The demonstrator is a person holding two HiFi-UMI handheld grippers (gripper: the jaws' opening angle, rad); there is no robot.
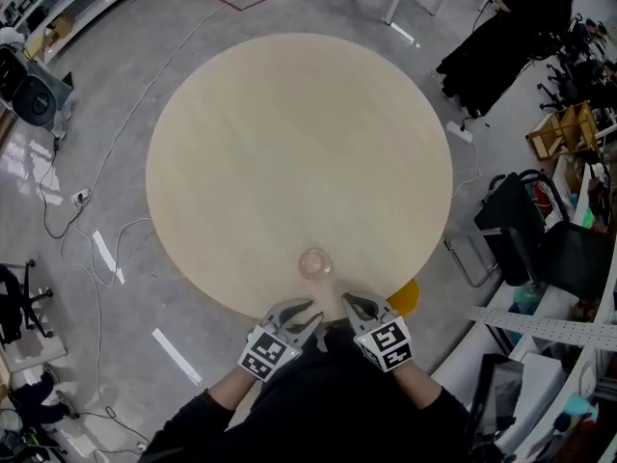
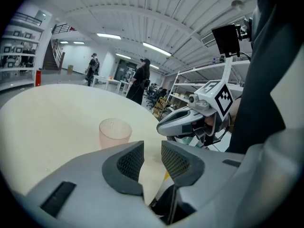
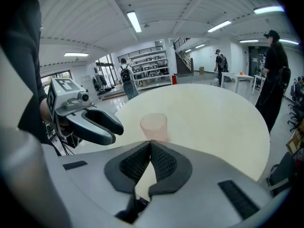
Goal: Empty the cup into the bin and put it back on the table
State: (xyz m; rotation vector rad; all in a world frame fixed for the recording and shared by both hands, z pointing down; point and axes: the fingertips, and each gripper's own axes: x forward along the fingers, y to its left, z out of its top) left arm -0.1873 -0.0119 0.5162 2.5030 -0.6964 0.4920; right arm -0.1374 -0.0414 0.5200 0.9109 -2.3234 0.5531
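Your left gripper stood part open and empty, your right gripper pinched shut on nothing. Just ahead, the cup sat upright near the table edge. It looked light, thin and crushable, so a gentle grip across its middle seemed best.

**Inspector A:** Classification of premises?

**Inspector B:** A large open-plan laboratory or workshop hall, not domestic. The polished grey floor carries trailing cables, white tape strips and a red taped line.

**Inspector A:** Furnishings?

**Inspector B:** One round table, stocked metal shelving racks, a wheeled office chair and a monitor on a stand.

**Inspector A:** Building fabric?

**Inspector B:** A ribbed white ceiling with strip lights, and a staircase at the far wall. Several people stand about the hall.
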